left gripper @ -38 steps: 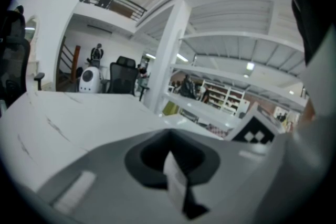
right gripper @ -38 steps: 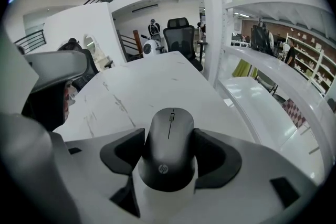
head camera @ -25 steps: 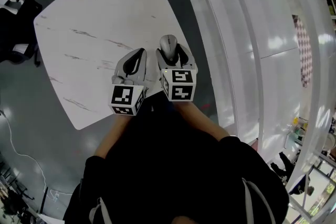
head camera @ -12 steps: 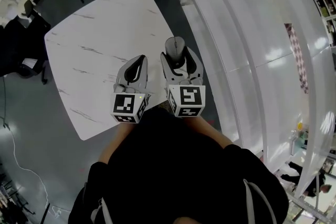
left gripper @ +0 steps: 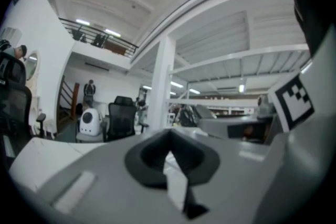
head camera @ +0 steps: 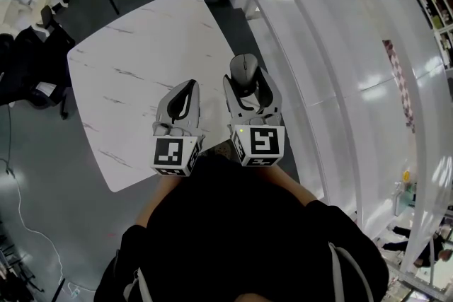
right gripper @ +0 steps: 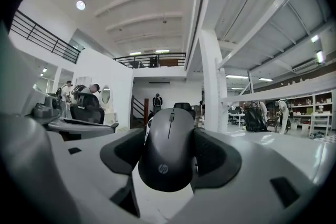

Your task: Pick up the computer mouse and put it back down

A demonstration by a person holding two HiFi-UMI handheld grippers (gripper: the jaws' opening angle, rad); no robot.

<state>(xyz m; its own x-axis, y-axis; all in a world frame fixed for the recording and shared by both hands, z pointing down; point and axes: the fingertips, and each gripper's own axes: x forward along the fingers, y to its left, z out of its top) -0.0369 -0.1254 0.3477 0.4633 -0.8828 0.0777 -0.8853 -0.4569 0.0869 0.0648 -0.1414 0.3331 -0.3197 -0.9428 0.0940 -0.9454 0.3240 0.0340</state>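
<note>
We are gripping the computer mouse [right gripper: 169,152] in our right tool [head camera: 245,78], seemingly lifted at the right edge of the surface [head camera: 141,53]. Our left tool [head camera: 185,93] is resting closed, empty. Lowering and releasing probably comes next.

Only legible print: "hp" logo, pale on dark shell of computer mouse [right gripper: 169,150], lower centre of right gripper view. Head view, lower centre: left cube [head camera: 175,154] and right cube [head camera: 260,143] carry black-and-white square marker patterns, not letters.
</note>
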